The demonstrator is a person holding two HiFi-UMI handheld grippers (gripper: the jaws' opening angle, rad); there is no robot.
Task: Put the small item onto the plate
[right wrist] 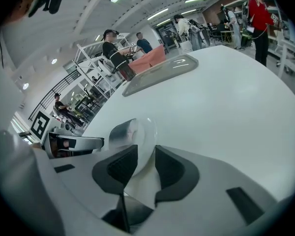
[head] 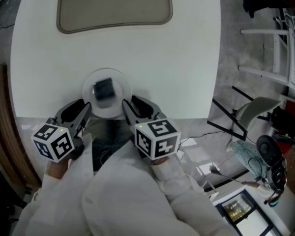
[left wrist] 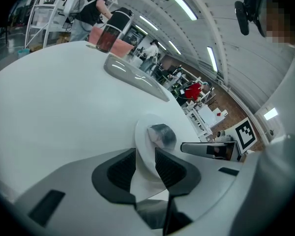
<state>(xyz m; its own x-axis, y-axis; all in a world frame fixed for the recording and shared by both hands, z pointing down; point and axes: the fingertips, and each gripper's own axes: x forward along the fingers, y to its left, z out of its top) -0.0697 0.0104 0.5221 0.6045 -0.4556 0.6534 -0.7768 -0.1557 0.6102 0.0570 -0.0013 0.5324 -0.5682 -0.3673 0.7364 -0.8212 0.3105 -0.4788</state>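
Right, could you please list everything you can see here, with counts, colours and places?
table: one, white, rounded, fills the upper head view.
tray: one, beige, far side of the table.
plate: one, white, at the table's near edge.
small item: one, dark grey, on the middle of the plate.
people: several, dark and red tops, background beyond the table.
left gripper: one, grey with black pads, jaws on the plate's left rim.
right gripper: one, same colours, jaws on the plate's right rim.
sleeves: two, white, bottom of the head view.
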